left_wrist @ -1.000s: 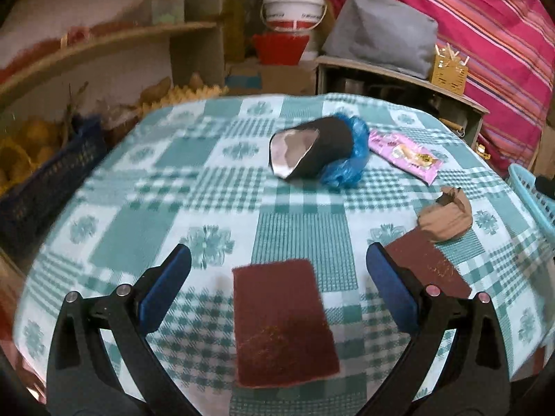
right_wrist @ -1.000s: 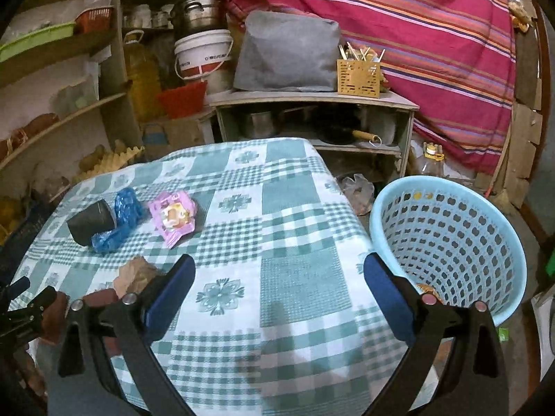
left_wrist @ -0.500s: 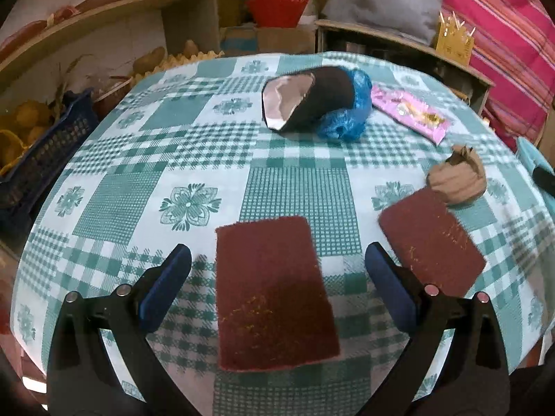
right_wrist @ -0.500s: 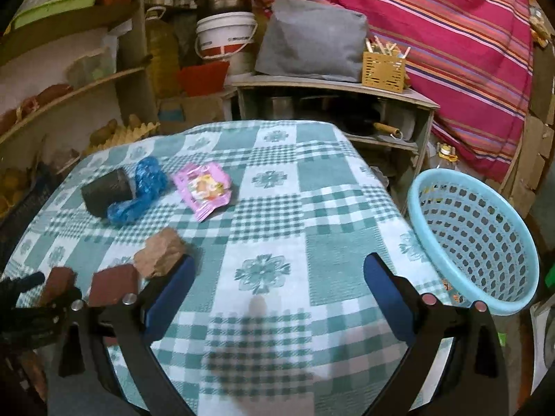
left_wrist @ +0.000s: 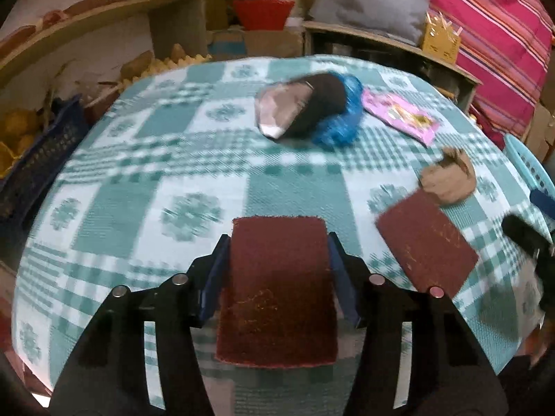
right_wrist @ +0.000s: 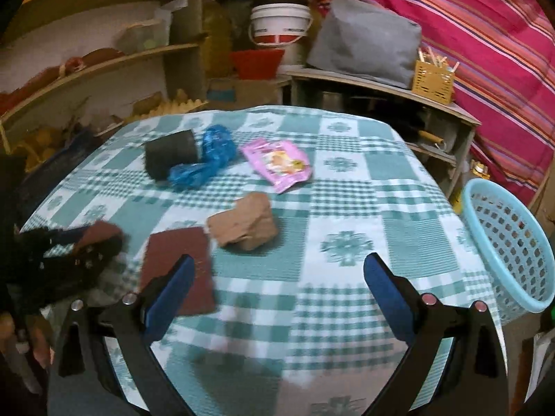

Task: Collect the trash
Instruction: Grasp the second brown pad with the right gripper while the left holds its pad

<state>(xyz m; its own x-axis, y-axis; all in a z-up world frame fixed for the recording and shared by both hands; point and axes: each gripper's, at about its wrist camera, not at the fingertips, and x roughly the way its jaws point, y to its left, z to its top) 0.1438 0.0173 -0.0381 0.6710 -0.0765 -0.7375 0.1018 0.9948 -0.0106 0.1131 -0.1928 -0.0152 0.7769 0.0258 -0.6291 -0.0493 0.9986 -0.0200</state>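
Maroon scouring pad (left_wrist: 277,287), the flat rectangular fibre kind, sits dead centre at the bottom of the left wrist view, and the left gripper (left_wrist: 277,274) is closing on it right now, blue pads up against both long edges. So I'd call this the grab step for the first bit of trash. Next it needs a firm pinch, a lift off the green-and-white checked tablecloth (left_wrist: 145,159), then a carry over to the light blue plastic mesh basket (right_wrist: 513,242) at the right edge of the right wrist view.

The right gripper (right_wrist: 277,287) has its jaws spread wide with nothing in them, hovering low in frame by the second maroon pad (right_wrist: 177,263).

Count on the table: two maroon pads, one crumpled brown paper wad (right_wrist: 244,223), one pink snack wrapper (right_wrist: 277,163), one blue plastic bag (right_wrist: 208,159), one dark foil-lined pouch (left_wrist: 301,107). One basket.
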